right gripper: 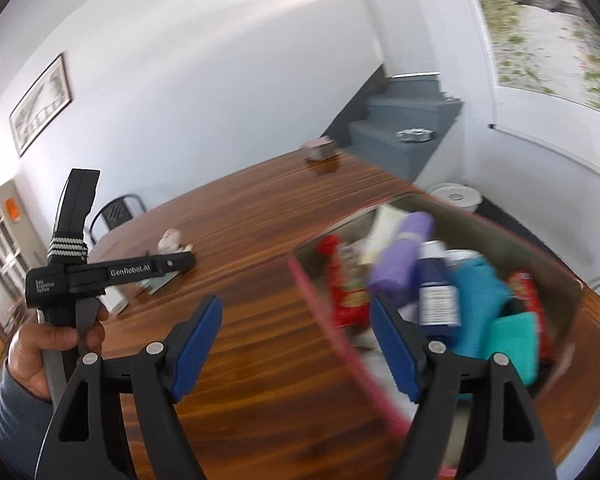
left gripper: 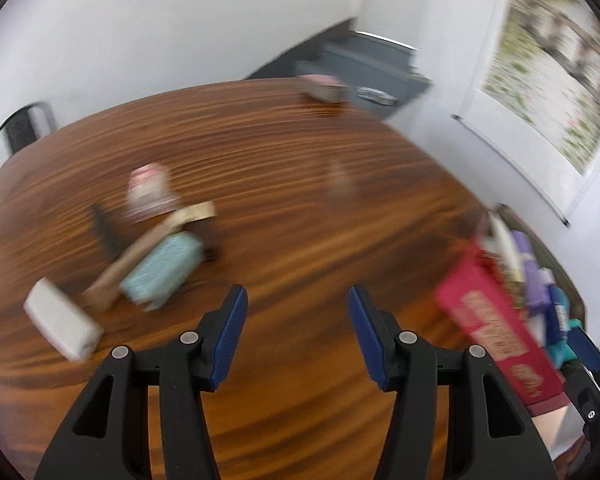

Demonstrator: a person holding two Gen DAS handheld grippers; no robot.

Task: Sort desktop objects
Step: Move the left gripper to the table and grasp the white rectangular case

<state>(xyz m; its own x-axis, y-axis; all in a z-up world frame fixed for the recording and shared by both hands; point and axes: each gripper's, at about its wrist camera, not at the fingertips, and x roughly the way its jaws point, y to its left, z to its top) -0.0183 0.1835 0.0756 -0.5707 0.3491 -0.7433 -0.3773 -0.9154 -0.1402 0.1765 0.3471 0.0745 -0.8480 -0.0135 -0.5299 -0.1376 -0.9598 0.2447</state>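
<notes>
My left gripper [left gripper: 296, 296] hangs open over bare wood, nothing between its blue pads. To its left lies a blurred cluster: a white block [left gripper: 60, 322], a light blue packet [left gripper: 164, 268], a tan strip [left gripper: 148, 248], a dark comb [left gripper: 102, 232] and a small pink-white jar [left gripper: 148, 188]. My right gripper [right gripper: 296, 308] is open and empty above the near pink wall of a box [right gripper: 324, 320]. The box holds a purple roll [right gripper: 400, 256], a dark blue bottle [right gripper: 436, 292], teal cloth [right gripper: 480, 300] and red packets [right gripper: 344, 292].
The wooden table [left gripper: 300, 184] carries a small pink box [left gripper: 324, 86] at its far edge. A person's hand [right gripper: 48, 340] holds the left gripper's handle. A chair [right gripper: 116, 212] stands behind the table, grey stairs [right gripper: 400, 120] beyond, and a white bucket [right gripper: 456, 196] on the floor.
</notes>
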